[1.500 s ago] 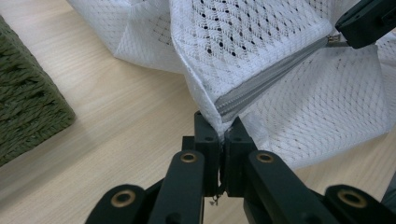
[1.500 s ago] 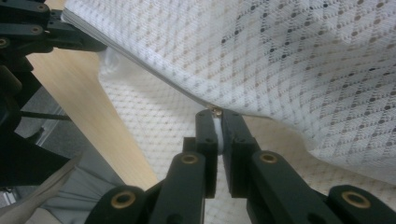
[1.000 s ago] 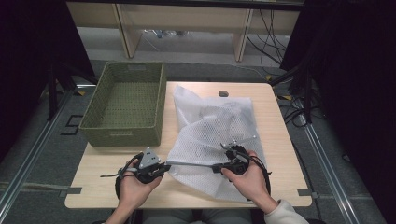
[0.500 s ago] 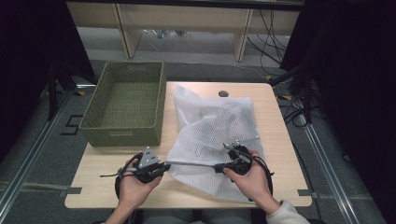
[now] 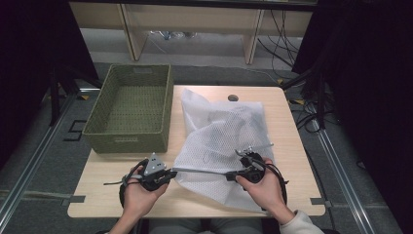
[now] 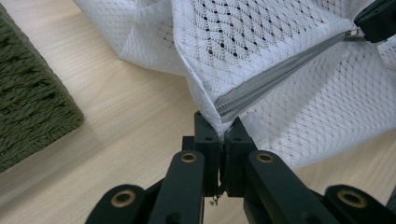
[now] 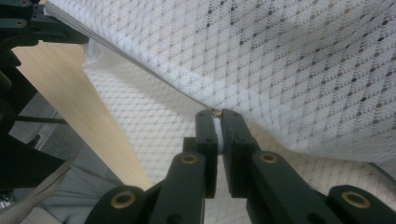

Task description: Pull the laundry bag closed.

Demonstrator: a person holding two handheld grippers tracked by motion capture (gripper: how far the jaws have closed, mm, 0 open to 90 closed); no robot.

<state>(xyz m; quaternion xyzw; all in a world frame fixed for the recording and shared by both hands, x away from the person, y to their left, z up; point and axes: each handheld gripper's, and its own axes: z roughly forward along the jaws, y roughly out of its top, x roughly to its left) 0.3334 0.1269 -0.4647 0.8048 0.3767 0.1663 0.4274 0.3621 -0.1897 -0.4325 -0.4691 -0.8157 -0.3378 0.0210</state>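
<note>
A: Item one, leftmost: green woven basket (image 5: pixel 129 109), sitting at the worktop's (image 5: pixel 104 195) far left corner. Is it taking any part?

B: No part; it is standing apart from the work. Item two: left gripper (image 5: pixel 168 171), its fingers (image 6: pixel 206 140) pressed together and pinching the end of the grey zipper (image 6: pixel 275 77), where the tape is meeting the corner of the white mesh bag (image 5: pixel 221 146).

A: Item three, the zipper itself: which way is it running?

B: It is lying taut along the person's near edge of the bag, its long axis running left to right between the two grippers. The bag is spreading away from that line toward the far side of the worktop.

A: Item four: right gripper (image 5: pixel 233 174)?

B: Its fingers (image 7: pixel 236 128) are closed on something small and brassy at the zipper line, most likely the slider pull, though the grip itself is partly hidden. Judging by this, the coming move is a slide along the zipper's axis; the right gripper is the one positioned to travel, the left one anchoring.
</note>
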